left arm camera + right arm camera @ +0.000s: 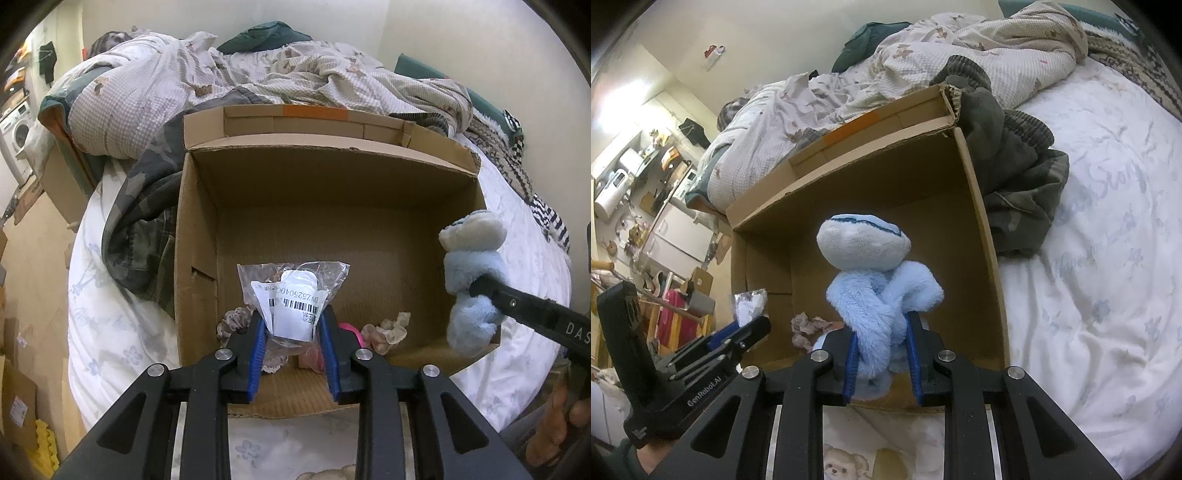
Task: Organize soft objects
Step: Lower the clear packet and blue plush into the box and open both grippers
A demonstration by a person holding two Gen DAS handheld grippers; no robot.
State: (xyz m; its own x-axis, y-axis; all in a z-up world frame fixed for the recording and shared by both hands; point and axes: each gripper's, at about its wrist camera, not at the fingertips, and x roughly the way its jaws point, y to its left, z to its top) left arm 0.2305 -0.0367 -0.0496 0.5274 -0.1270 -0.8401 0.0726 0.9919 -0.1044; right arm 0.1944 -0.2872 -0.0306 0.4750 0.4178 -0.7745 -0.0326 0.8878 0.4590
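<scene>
An open cardboard box stands on the bed; it also shows in the right wrist view. My left gripper is shut on a clear plastic bag with a white barcode label, held over the box's near side. My right gripper is shut on a light blue plush toy, held over the box; the toy shows at the box's right edge in the left wrist view. Several scrunchies lie on the box floor, including a pink one.
A crumpled checkered duvet lies behind the box. A dark camouflage garment lies against the box's left side. The white floral sheet covers the bed. The bed's left edge drops to a cluttered floor with cartons.
</scene>
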